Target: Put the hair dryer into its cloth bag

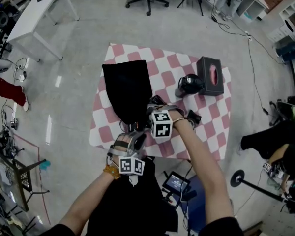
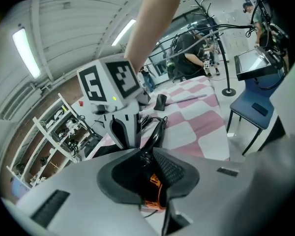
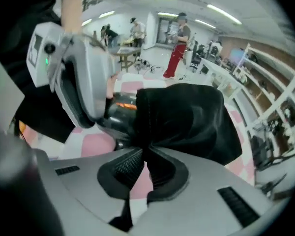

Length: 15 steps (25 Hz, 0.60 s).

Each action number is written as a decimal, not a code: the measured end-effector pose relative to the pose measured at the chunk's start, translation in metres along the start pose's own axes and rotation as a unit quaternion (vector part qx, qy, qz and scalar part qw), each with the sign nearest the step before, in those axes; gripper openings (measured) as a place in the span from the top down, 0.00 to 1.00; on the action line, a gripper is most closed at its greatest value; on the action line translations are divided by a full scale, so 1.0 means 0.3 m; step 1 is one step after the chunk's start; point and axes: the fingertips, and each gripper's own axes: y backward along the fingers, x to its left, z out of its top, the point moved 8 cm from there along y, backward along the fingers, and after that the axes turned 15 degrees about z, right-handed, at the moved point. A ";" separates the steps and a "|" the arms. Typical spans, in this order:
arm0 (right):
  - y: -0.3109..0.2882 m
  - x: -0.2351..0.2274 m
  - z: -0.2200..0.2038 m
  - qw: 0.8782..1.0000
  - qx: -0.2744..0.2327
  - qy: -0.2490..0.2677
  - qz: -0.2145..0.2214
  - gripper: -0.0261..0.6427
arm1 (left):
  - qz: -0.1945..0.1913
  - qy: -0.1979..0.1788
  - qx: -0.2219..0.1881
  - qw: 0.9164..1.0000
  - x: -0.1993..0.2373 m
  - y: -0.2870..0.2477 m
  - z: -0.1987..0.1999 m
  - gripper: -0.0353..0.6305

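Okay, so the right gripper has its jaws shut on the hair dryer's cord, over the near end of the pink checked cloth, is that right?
Not quite. The right gripper is shut on the edge of the black cloth bag, not on the hair dryer's cord; the right gripper view shows the fabric bunched between its jaws. The rest stands: it is over the near end of the pink checked cloth.

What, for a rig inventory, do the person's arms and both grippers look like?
The left gripper and right gripper are pale grey plastic shells with dark ribbed pads. Each carries a white cube printed with black square markers. The arms are bare below black sleeves, and a yellow-orange band circles the left wrist.
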 end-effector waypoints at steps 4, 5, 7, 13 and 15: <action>0.027 0.039 -0.002 0.999 -0.041 0.011 -0.020 0.92 | -0.007 -0.003 -0.013 1.000 0.001 0.009 -0.010 0.82; 0.031 0.048 -0.008 0.998 -0.050 0.016 -0.042 0.92 | -0.014 -0.008 -0.023 1.000 0.008 0.019 -0.013 0.82; 0.044 0.068 -0.025 0.995 -0.078 0.002 -0.069 0.87 | -0.019 -0.003 -0.041 0.999 0.053 0.046 -0.033 0.82; 0.063 0.200 -0.030 0.986 -0.091 0.008 -0.141 0.54 | -0.002 0.102 0.001 0.995 0.319 0.024 -0.193 0.74; 0.079 0.230 -0.026 0.976 -0.113 -0.002 -0.187 0.54 | -0.023 0.087 0.007 0.996 0.354 -0.019 -0.196 0.70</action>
